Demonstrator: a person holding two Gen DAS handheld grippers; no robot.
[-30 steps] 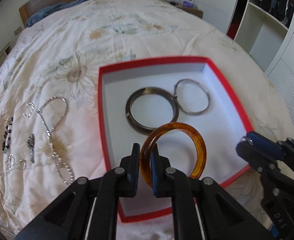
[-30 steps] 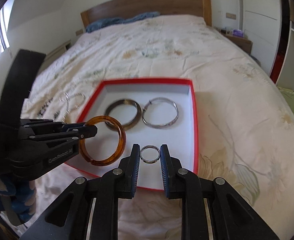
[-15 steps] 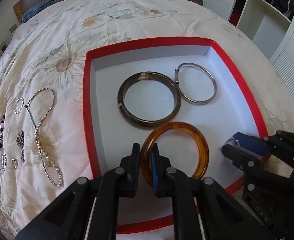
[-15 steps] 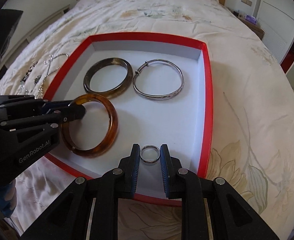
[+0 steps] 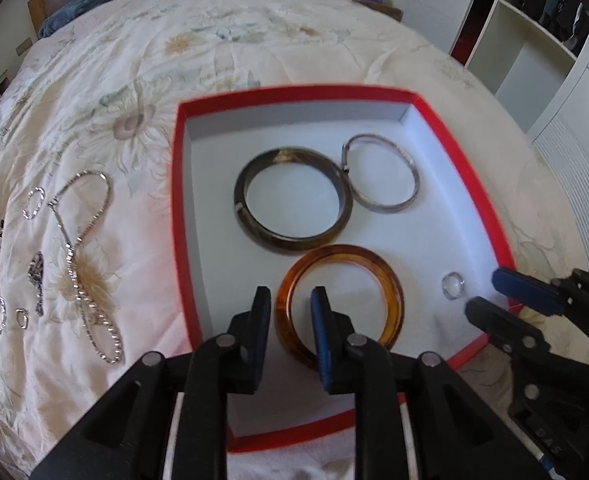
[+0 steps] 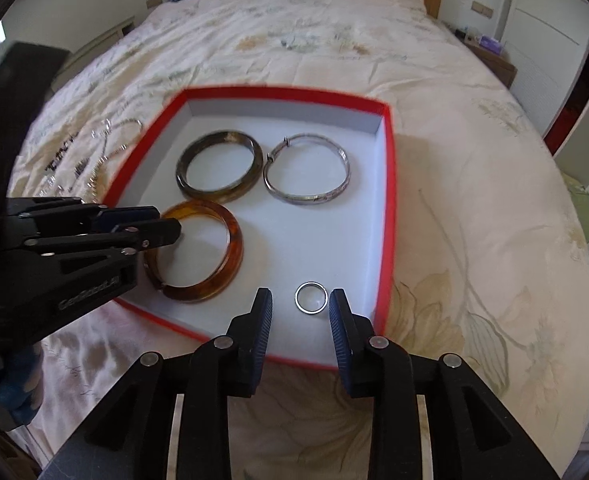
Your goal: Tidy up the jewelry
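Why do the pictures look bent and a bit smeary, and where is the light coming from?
Both views use fisheye lenses, so the straight red box bows outward and dark corners ring each picture. Left wrist view: the box rim looks smeared, likely from motion, and the bed is washed out by bright daylight. Right wrist view: the box casts a soft shadow to its right; the small ring looks sharp.

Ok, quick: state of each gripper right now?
Left gripper: open, astride the amber bangle, not clamping.
Right gripper: open, small ring lying loose between.
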